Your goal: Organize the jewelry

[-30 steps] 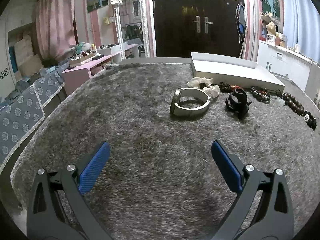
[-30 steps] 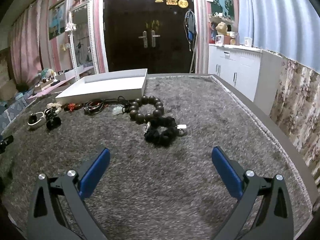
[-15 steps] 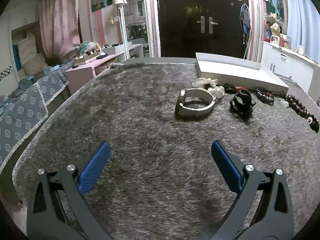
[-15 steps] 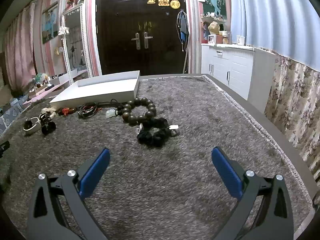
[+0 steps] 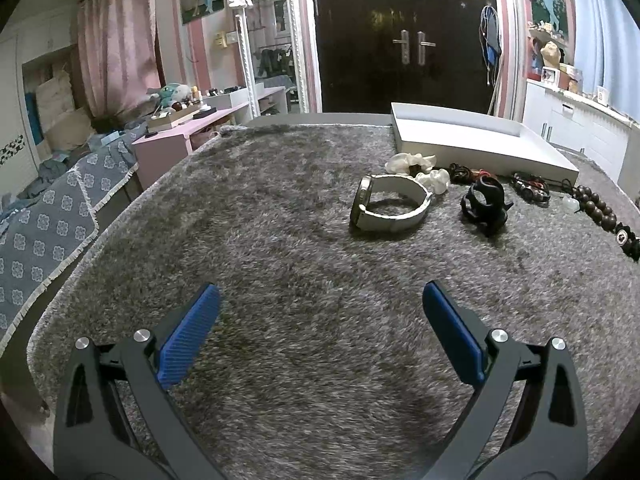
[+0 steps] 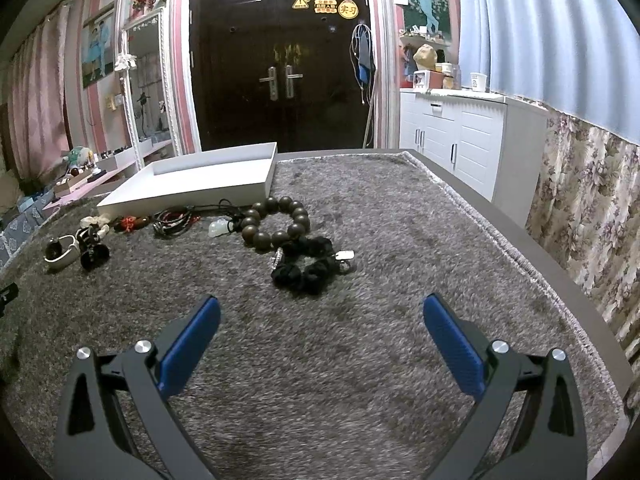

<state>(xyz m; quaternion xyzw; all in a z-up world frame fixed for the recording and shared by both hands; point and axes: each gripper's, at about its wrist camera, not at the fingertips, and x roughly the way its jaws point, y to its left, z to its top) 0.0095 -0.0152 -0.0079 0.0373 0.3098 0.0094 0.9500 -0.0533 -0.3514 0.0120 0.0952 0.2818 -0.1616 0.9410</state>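
Meanwhile the left gripper (image 5: pixel 320 326) hovers over the gray rug (image 5: pixel 240 240), fingers spread and holding nothing; far right of it a watch (image 5: pixel 390 209) lies near a white tray (image 5: pixel 472 146). Rightward, the right gripper (image 6: pixel 320 328) is likewise spread wide, with wooden beads (image 6: pixel 275 222) and a black scrunchie (image 6: pixel 306 266) beyond.

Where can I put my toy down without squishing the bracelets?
The rug right of the wooden bead bracelet is bare, as is the stretch before both open tongs. It is crowded along the white tray, from the watch to the black scrunchie.
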